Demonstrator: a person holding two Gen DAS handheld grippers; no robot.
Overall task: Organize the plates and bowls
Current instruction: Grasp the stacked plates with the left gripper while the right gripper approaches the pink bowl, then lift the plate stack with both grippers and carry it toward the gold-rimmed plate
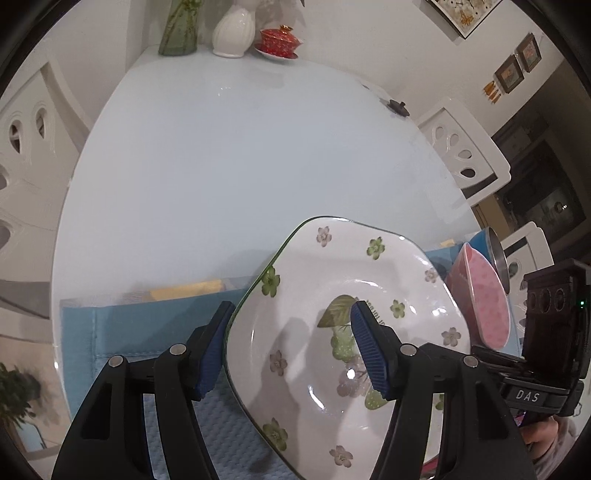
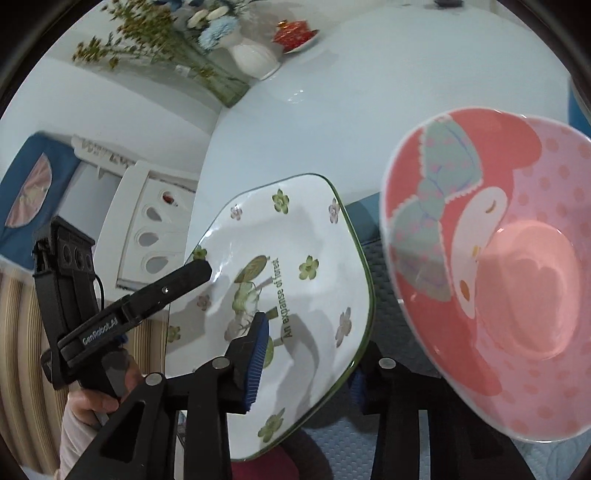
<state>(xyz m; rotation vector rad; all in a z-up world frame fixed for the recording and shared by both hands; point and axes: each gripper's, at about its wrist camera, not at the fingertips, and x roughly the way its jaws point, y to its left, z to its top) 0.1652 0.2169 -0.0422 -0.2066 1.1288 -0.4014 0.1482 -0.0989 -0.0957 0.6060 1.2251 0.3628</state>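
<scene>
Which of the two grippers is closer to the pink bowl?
Right. The right gripper is at the plate edge beside the pink bowl; the left gripper is across the plate, farther from it.

White vase (image 1: 234,33), green glass vase (image 1: 180,29) and red lidded teacup (image 1: 280,40) at the table's (image 1: 236,155) far edge.
</scene>
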